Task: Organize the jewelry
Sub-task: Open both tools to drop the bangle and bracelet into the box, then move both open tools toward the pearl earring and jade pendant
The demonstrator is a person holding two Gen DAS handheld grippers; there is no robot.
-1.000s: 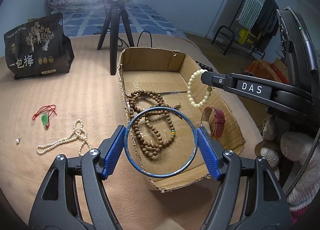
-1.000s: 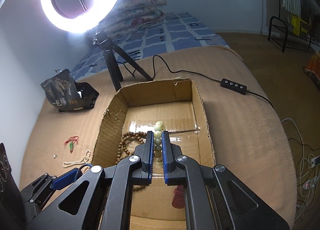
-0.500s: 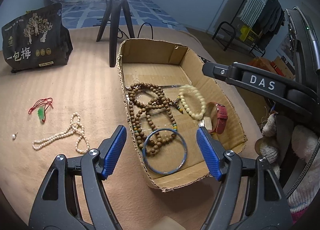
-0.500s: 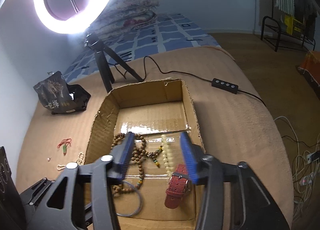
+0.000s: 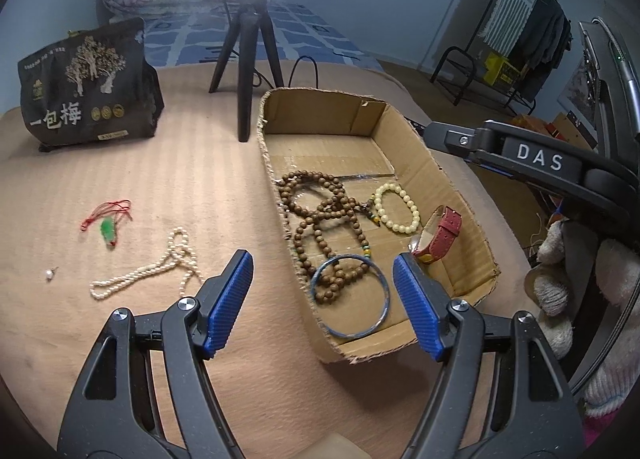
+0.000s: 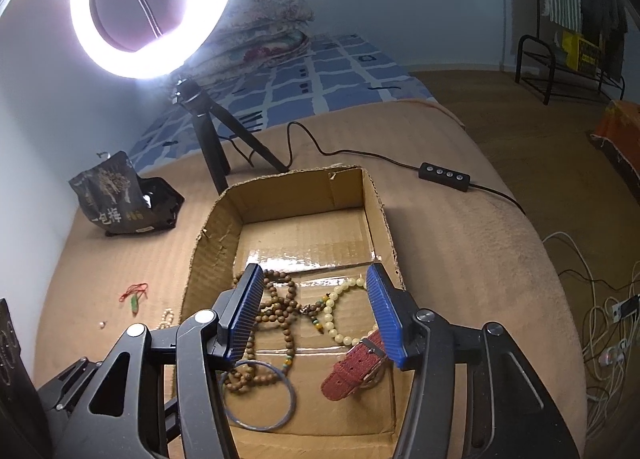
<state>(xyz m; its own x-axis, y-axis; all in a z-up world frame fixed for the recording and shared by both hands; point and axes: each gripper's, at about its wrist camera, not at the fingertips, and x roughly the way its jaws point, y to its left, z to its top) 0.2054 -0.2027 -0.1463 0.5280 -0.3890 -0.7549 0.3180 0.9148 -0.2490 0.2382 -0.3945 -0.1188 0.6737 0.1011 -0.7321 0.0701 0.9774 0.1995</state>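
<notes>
Jewelry lies in the box point(image 5: 448, 195), whose long axis runs away from both cameras: brown beads point(image 5: 320, 219), blue bangle point(image 5: 351, 295), cream bracelet point(image 5: 397, 208), red watch point(image 5: 438, 235). Left gripper point(image 5: 322, 291) and right gripper point(image 6: 314, 315) gape empty. Pearls point(image 5: 156, 265) lie outside.

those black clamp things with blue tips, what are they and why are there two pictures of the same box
They are hand-held grippers, one in each of a person's hands, each with a camera looking along its fingers. One picture is from the left gripper, the other from the right gripper. Both are open and hold nothing.

The cardboard box sits on a tan blanket and contains a brown bead necklace, a cream bead bracelet, a red-strapped watch and a blue bangle. Still outside the box are a pearl necklace, a green pendant on red cord and a small pearl earring.
</notes>
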